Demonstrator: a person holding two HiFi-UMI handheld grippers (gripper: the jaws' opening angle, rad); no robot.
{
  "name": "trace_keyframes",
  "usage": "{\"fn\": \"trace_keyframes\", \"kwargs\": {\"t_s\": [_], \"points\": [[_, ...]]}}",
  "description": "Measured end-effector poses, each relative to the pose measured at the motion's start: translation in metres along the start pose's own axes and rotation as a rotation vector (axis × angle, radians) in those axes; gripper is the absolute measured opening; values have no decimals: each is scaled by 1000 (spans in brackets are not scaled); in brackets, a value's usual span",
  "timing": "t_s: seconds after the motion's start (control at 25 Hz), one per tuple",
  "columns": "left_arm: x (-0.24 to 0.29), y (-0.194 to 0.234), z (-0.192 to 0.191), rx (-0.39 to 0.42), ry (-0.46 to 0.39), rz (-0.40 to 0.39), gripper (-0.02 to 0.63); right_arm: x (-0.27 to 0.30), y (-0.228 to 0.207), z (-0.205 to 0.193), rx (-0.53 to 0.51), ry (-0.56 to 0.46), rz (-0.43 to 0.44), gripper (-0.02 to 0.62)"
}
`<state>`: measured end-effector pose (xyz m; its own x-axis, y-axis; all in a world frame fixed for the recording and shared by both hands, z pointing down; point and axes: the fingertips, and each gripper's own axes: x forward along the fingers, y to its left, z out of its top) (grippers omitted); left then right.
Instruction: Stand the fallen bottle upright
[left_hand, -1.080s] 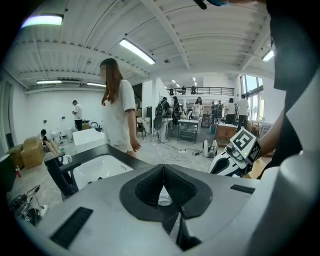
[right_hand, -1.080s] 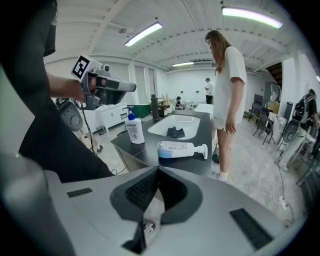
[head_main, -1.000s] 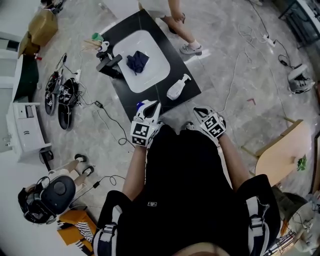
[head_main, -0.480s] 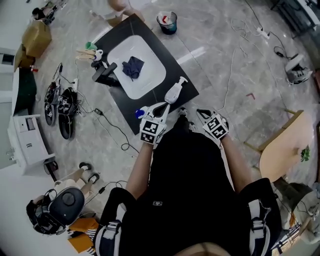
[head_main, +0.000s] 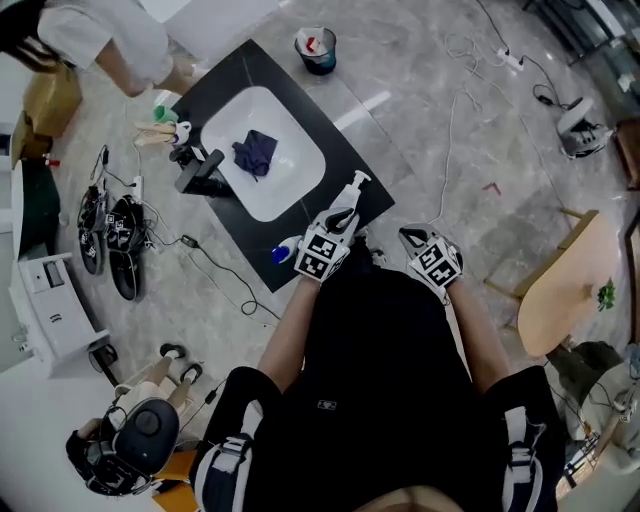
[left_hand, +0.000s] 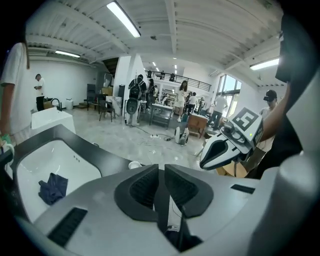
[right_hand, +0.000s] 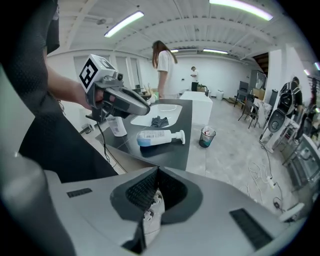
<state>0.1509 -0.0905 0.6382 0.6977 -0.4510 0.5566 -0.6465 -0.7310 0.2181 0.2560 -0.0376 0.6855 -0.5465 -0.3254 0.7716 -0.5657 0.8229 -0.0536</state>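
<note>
Plastic, by the look of it: the bottle (right_hand: 152, 137) is a white pump dispenser. It lies on its side on the black desk (right_hand: 172, 151) near the corner closest to the person, with its pump head toward the desk's edge.

It will likely be light, with a stiff wall that gives a little under a squeeze. It is smooth and round, so it could roll or slip as it is tipped. The pump head and thin neck look like a poor hold, since they may swivel or bend. The better place is across the body, just below the shoulder, pivoting it onto the base. A blue tint at the base end may be liquid, which would put the weight low and help it stand.

The left tool (head_main: 343, 216) hangs over the bottle with its jaws pressed together and nothing between them. The right tool (head_main: 408, 237) is beside the desk's corner, likewise closed and empty, and only the person's shoe (right_hand: 151, 212) shows past its jaws. Either tool must open before it can grip.

In the head view the left tool covers most of the bottle's body. The right gripper view suggests the left tool is clear above the bottle, though depth there is hard to judge. The left gripper view misses the bottle entirely behind the tool's own bulk. How full the bottle is, its label print and whether the pump is locked cannot be made out. A small labelled pot (right_hand: 117, 125) stands partly hidden behind the left tool.
</note>
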Motion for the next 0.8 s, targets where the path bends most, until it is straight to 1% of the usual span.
{"fn": "trace_keyframes", "kwargs": {"t_s": [0.08, 0.12, 0.16, 0.2, 0.24, 0.32, 0.44, 0.52, 0.68, 0.8], "points": [[12, 5, -2, -14, 18, -9, 20, 0, -6, 1, 7, 17, -20, 60], [18, 6, -3, -27, 25, -21, 43, 1, -9, 0, 8, 28, -26, 60], [23, 8, -4, -42, 32, -35, 89, 2, -11, -1, 9, 39, -30, 60], [27, 9, -5, -54, 40, -48, 112, 3, -12, -1, 8, 48, -32, 60], [30, 12, -6, -60, 49, -55, 121, 5, -13, 0, 7, 55, -33, 60], [35, 20, -8, -57, 66, -46, 129, 10, -16, 2, 4, 66, -33, 60], [43, 34, -13, -50, 100, -7, 158, 17, -20, 5, 2, 78, -33, 60], [50, 40, -18, -47, 143, 3, 178, 22, -23, 7, -2, 83, -37, 60], [65, 47, -39, -43, 240, -3, 234, 29, -27, 12, -1, 90, -42, 60], [70, 50, -50, -47, 298, 13, 255, 31, -26, 15, 3, 91, -34, 60]]}}
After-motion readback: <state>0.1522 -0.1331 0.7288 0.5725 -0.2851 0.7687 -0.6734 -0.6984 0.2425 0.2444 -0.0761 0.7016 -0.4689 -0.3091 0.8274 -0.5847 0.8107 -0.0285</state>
